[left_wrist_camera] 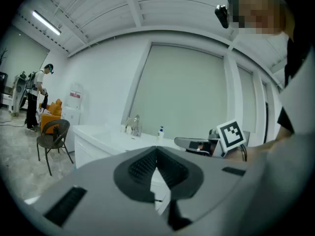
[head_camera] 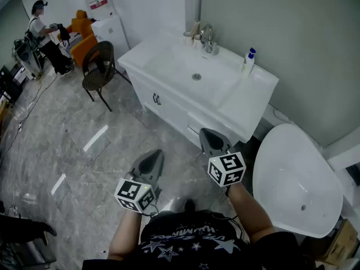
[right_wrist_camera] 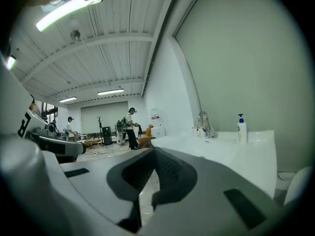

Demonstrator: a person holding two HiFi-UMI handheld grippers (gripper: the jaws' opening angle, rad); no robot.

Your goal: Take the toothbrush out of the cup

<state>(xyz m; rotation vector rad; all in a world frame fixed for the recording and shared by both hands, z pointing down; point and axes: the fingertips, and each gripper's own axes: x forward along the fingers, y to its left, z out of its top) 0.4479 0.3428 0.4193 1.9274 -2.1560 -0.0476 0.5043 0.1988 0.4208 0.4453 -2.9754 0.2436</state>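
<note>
Left gripper (head_camera: pixel 151 161): fingers together, empty.
Right gripper (head_camera: pixel 212 140): fingers together, empty.
Tabletop (head_camera: pixel 247 103): well beyond both.
Cup (head_camera: pixel 193 30): apparently beside faucet (head_camera: pixel 207 38); toothbrush too small to tell.
Risk: unopened fingers could topple the cup on arrival.

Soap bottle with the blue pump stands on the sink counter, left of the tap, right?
Not quite. The soap bottle with the blue pump stands on the sink counter, but right of the tap, not left of it, as the head view shows.
</note>
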